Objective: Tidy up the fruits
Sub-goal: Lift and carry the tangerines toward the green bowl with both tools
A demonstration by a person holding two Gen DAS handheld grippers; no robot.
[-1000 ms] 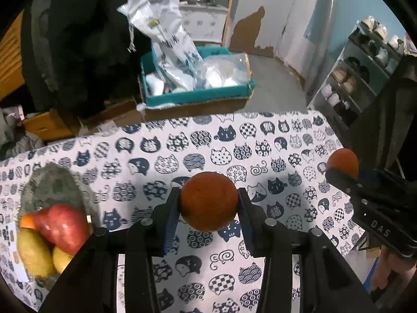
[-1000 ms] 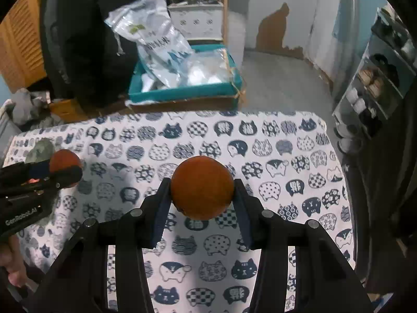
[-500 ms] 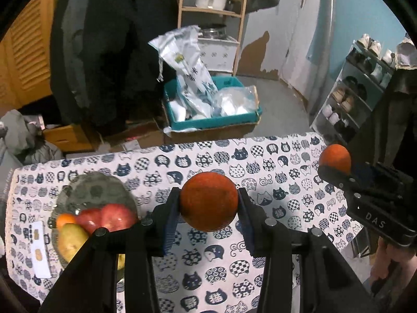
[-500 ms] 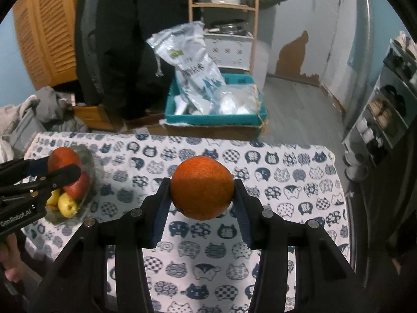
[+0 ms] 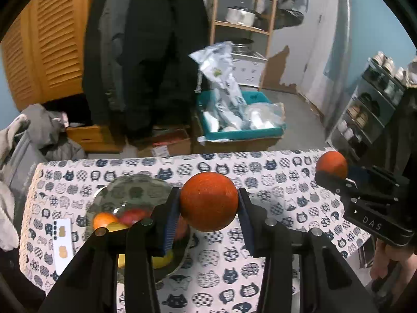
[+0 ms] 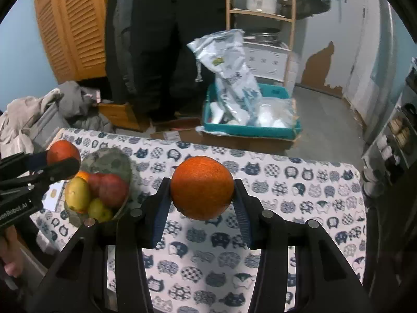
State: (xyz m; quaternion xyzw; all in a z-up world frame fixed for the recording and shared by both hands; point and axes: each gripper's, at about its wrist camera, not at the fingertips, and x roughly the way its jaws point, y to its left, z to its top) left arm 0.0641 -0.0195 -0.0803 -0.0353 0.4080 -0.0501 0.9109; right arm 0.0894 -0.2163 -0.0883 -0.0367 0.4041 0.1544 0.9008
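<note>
Both grippers have been raised higher above the cat-print table [image 6: 299, 182]; an orange [image 5: 208, 201] is clamped in the left gripper [image 5: 208, 208], another orange [image 6: 202, 187] in the right gripper [image 6: 202, 195], beside the fruit bowl [image 6: 109, 156].

2 held oranges [image 6: 202, 191] [image 6: 63, 152], 1 bowl [image 6: 109, 156], approx 5 fruits inside.

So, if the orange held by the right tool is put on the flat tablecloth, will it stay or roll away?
The orange looks nearly round, so on the flat tablecloth it would probably roll. Its skin seems dimpled, and the right tool pinches it only at its two sides, so it may turn between them. The glass bowl would likely stop it.
</note>
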